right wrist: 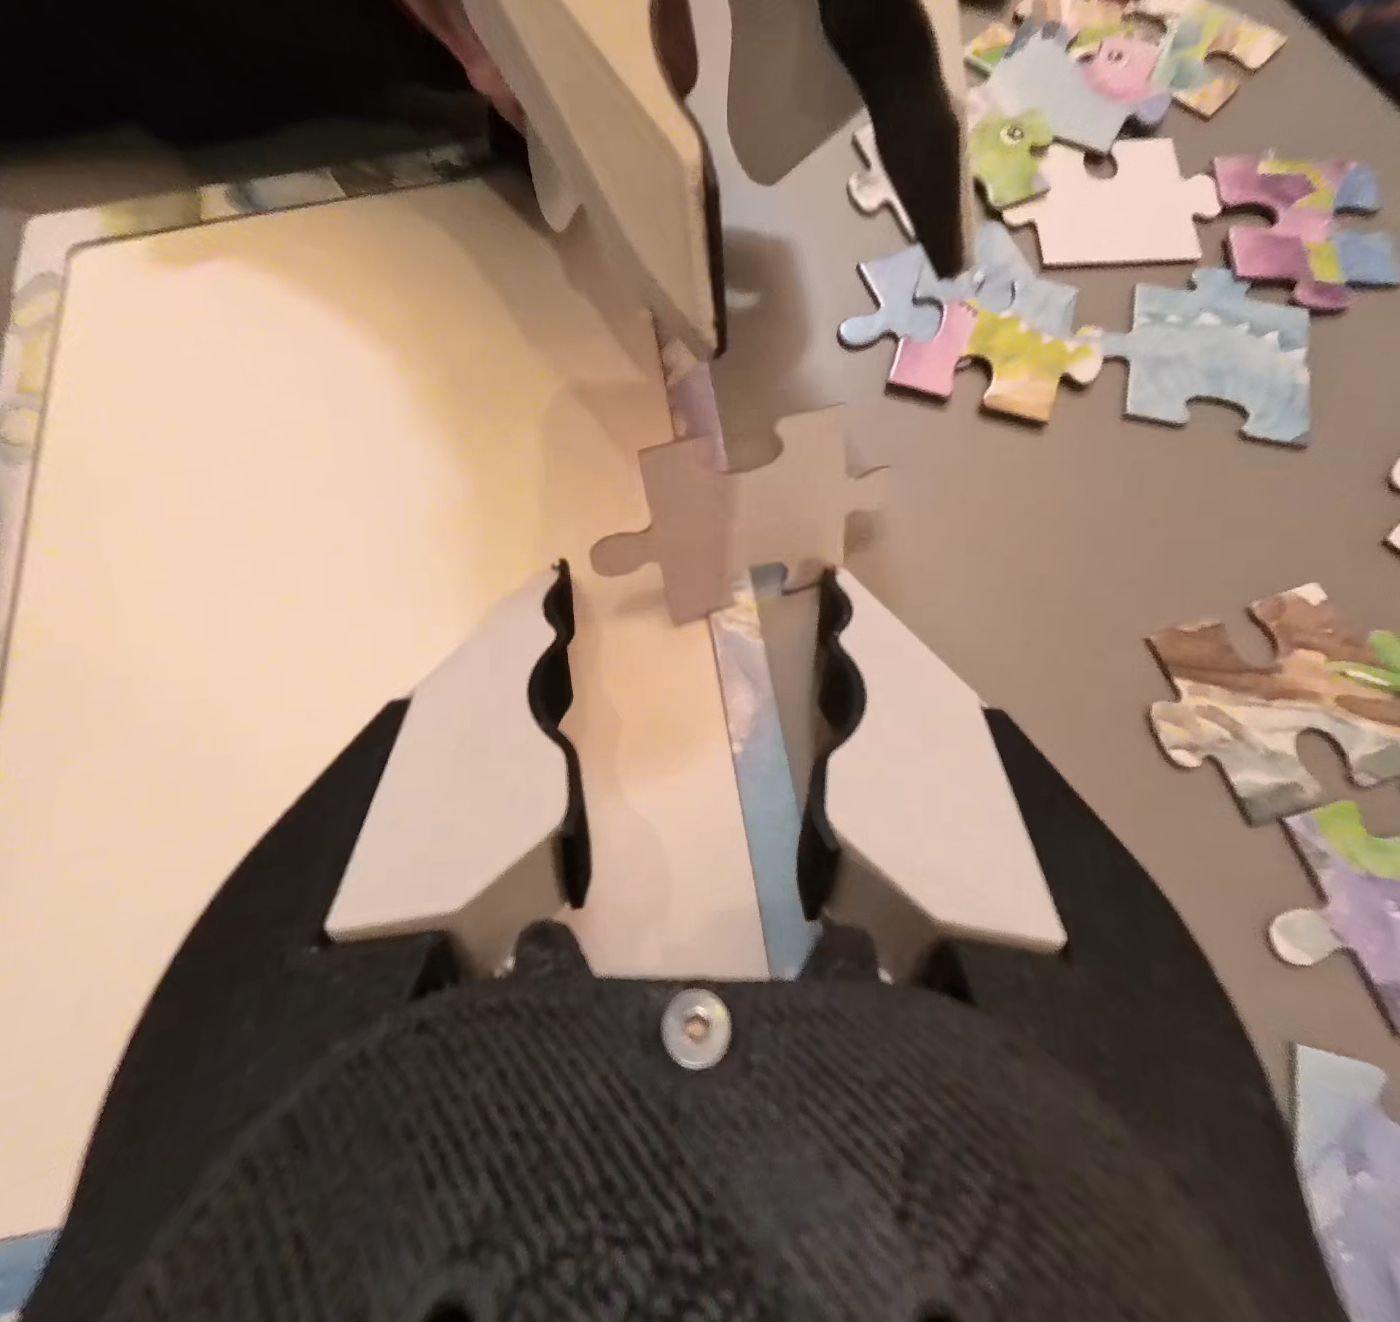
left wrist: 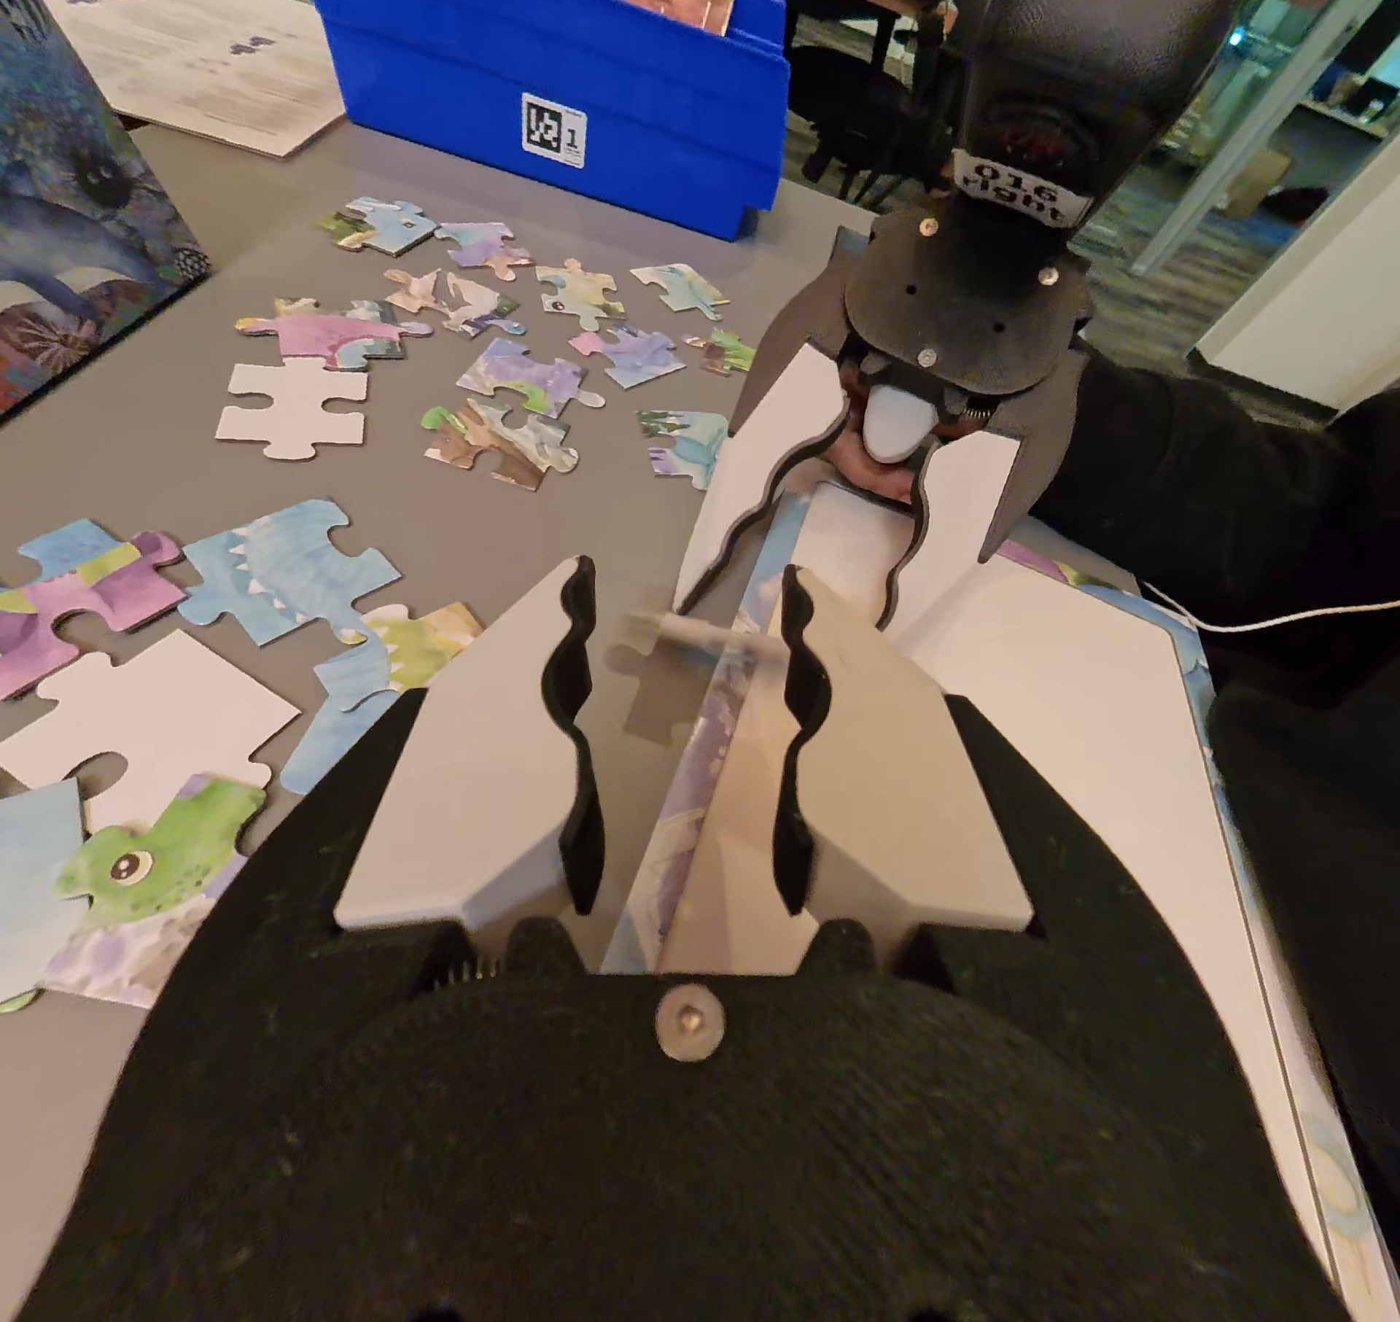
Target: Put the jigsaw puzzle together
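puzzle pieces (left wrist: 523, 369) lie loose over the grey table (left wrist: 492, 528), some face up, some white side up. to my right is the white tray (right wrist: 265, 452) with its painted border, and nothing is set in it yet. one piece (right wrist: 746, 505), white side toward my right camera, hangs tilted over the tray's edge between my two claws, blurred in both views. my left claw (left wrist: 685, 589) is spread, and the piece is at its tips. my right claw (right wrist: 693, 577) is spread too, with the piece's lower corner near one finger; i cannot tell whether either claw bears on it. my guess is that it is loose and may drop blank side up, or straddle the border, or land on the table. the claws are close, so they could knock one another or shove the tray.
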